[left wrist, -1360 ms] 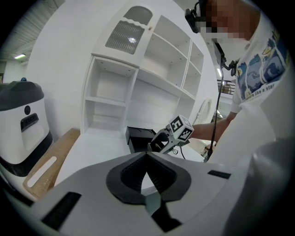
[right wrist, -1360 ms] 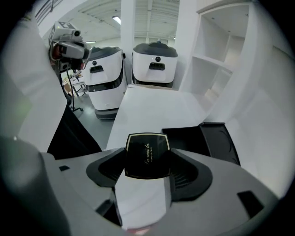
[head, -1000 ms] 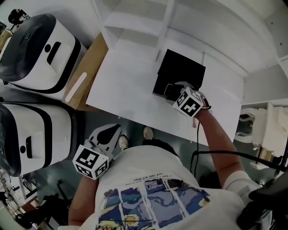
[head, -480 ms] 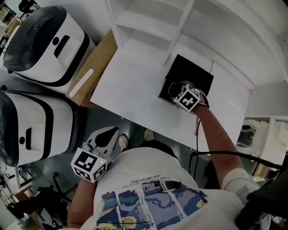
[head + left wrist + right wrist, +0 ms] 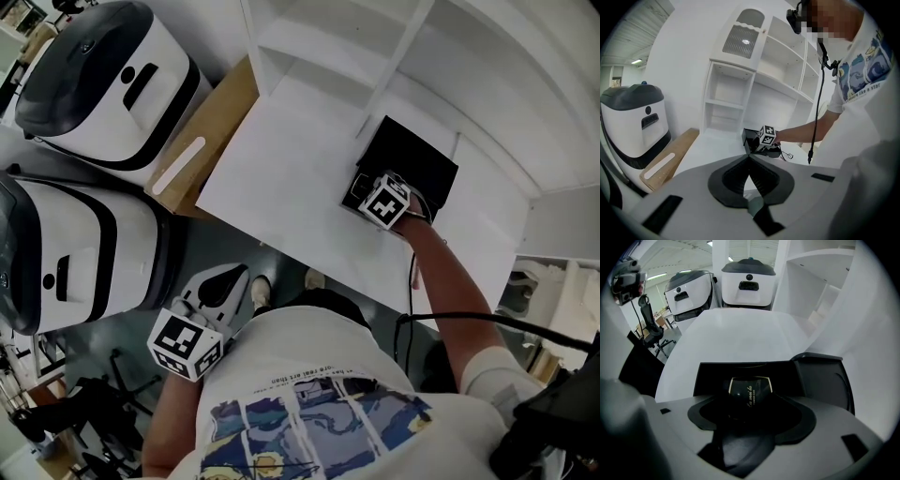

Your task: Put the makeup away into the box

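One black makeup box (image 5: 712, 373) stands open on the white table (image 5: 281, 159), its one lid (image 5: 825, 380) lying flat just to its right in the right gripper view. The right gripper (image 5: 361, 187) reaches over the box's near wall, and its jaws are clamped on one black compact (image 5: 749, 391) with a gold rim. The compact is held at the box's opening; I cannot tell whether it touches the bottom. Gold script on its lid reads "La mei la", with a smaller line beneath that is too fine to read.

The left gripper (image 5: 749, 158) hangs off the table's near edge beside the person's torso. Its two jaws are pressed together tip to tip with nothing between them.

Two white-and-grey machines (image 5: 103, 75) stand on the floor left of the table. One wooden board (image 5: 202, 155) with a white strip lies beside the table's left edge. One white shelf unit (image 5: 375, 47) rises behind the box. The person's shirt carries print ending in "like a star".
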### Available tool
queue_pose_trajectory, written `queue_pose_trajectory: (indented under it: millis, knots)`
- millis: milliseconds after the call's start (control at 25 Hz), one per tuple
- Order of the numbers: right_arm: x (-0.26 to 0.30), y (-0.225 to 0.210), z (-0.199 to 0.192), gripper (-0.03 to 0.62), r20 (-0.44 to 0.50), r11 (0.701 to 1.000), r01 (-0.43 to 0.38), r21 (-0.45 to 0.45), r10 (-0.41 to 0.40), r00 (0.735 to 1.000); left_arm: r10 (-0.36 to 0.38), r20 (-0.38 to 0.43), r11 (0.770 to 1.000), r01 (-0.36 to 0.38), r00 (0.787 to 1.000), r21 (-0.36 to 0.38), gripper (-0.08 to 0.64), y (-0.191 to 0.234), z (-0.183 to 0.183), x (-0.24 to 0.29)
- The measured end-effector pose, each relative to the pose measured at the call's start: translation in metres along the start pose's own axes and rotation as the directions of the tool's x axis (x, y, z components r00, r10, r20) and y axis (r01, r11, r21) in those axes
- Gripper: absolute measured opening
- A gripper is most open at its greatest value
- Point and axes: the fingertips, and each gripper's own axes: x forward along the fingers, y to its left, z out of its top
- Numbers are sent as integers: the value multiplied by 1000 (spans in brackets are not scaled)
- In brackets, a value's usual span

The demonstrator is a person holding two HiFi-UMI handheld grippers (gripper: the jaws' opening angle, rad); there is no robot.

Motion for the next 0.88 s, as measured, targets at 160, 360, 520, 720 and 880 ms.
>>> queue_pose_trajectory:
  millis: [160,360,520,720,880]
  knots:
    - [7,2,1,321,-7,1000,-14,-9,14,1000,10,0,1000,-10,1000,-5,14,2,-1,-2]
    - [8,3,1,321,4,1000,-22,0,22,1000,16,-4,1000,-16,1000,-9,14,3,-3,-5]
    - [6,2,3,321,20,1000,-17,-2,17,1000,10,-4,1000,-10,1000,-6,14,3,-3,-5]
    - [5,2,2,321,35,1000,-7,-5,7,999,3,-5,1000,-3,1000,-2,14,2,-5,-8]
    - [-3,-1,4,321,63,1000,3,0,-3,998,-3,-5,1000,3,1000,4,14,2,-7,-10]
